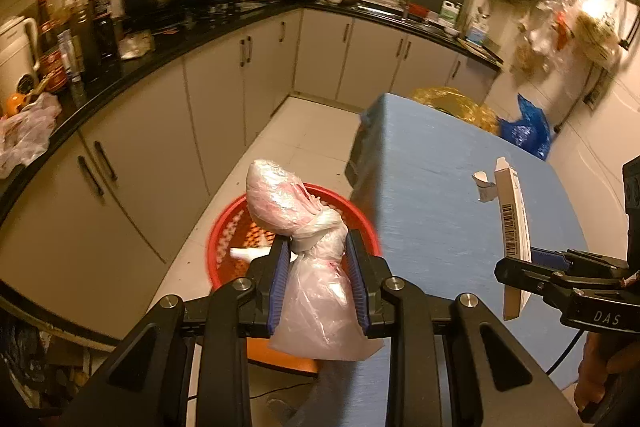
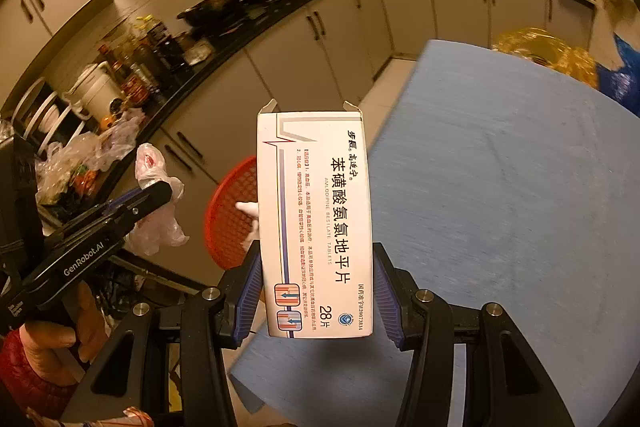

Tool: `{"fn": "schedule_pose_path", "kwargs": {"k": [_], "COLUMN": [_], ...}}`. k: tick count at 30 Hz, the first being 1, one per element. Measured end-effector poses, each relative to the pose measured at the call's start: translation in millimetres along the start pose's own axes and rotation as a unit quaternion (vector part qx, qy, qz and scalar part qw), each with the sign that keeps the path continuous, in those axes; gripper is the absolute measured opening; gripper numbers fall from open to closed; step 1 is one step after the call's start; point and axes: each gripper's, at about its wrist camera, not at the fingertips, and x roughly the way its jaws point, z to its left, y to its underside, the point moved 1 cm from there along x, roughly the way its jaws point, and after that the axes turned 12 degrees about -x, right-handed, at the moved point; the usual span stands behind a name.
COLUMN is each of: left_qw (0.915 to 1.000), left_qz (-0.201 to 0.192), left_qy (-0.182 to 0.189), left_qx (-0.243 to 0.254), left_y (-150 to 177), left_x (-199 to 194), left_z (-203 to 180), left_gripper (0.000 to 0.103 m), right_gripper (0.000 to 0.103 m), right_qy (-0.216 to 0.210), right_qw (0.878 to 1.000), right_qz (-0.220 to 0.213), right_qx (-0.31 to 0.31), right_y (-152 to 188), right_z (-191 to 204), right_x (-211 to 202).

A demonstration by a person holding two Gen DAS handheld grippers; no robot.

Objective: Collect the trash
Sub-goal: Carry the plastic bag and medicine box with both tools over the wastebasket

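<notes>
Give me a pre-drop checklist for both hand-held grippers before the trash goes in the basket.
1. Left hand-held gripper clamps the plastic bag: ok.
2. Right hand-held gripper clamps the pill box: ok.
3. Red basket on the floor, open side up: ok.
4. Bag over the basket: ok, roughly.
5. Box over the basket: not ok, beside the blue table.
6. Room left in the basket: cannot tell.

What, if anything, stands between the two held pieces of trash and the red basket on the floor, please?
Nothing visible does. The plastic bag in the left claw is already over the red basket; the tablet box is beside it, clear of the blue table.
</notes>
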Motion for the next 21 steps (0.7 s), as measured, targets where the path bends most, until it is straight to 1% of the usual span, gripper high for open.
{"fn": "schedule_pose_path", "kwargs": {"k": [5, 9, 14, 21], "left_qw": [0.9999, 0.9998, 0.9998, 0.9999], "left_qz": [-0.002, -0.004, -0.002, 0.008], "left_qy": [-0.01, -0.011, -0.01, -0.004], "left_qx": [-0.012, -0.018, -0.019, -0.014], "left_y": [-4, -10, -15, -21], "left_x": [-4, -3, 3, 17], "left_z": [20, 32, 36, 36], "left_gripper": [0.027, 0.027, 0.027, 0.027], "right_gripper": [0.055, 0.055, 0.055, 0.055], "right_qy": [-0.012, -0.016, -0.015, -0.009], "right_qw": [1.0, 1.0, 1.0, 1.0], "right_qz": [0.002, 0.004, 0.005, 0.015], "right_qx": [-0.015, -0.024, -0.023, -0.016], "right_y": [-14, -28, -36, -36], "right_z": [18, 28, 27, 20], "right_x": [15, 27, 34, 40]}}
